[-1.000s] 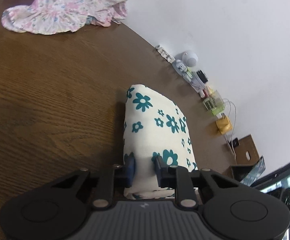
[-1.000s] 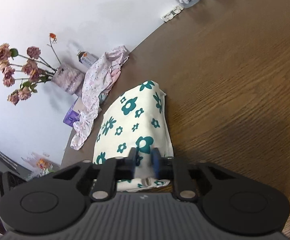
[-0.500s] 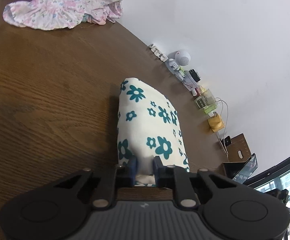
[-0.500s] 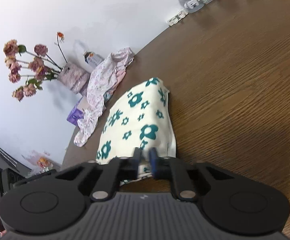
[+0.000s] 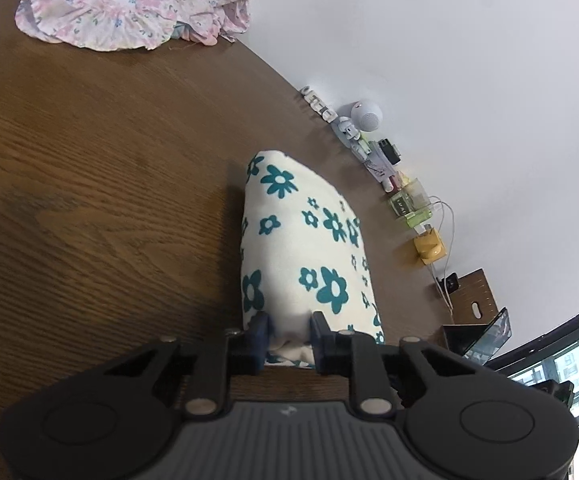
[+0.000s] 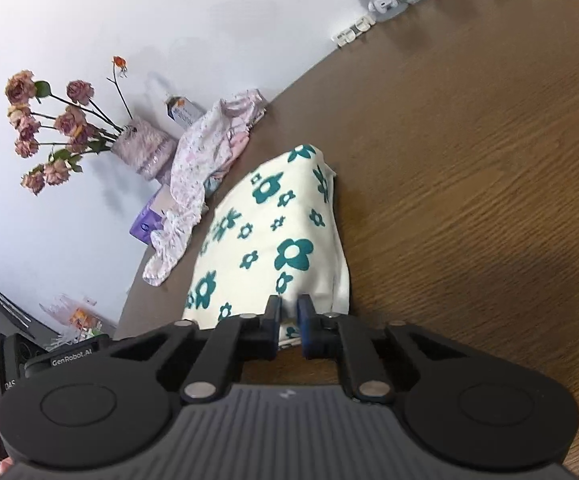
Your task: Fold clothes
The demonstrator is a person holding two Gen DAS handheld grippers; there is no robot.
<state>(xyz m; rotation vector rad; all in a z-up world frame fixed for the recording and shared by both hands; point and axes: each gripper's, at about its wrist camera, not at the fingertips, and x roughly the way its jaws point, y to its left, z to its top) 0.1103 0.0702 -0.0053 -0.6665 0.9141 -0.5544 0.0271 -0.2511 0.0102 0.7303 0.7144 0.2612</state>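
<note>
The cream cloth printed with teal flowers (image 5: 309,248) lies folded into a compact bundle on the brown wood-grain table (image 5: 89,184), its near edge caught by both tools, and compared with a second ago the bundle sits a little farther out from the cameras. The left gripper (image 5: 289,334) has the near hem between its jaws, which are opening now, while the right gripper (image 6: 288,316) is clenched narrowly on a pinch of the same hem. That loosening suggests this fold is done; the crumpled pink floral garment (image 5: 129,4) by the wall waits unfolded.
</note>
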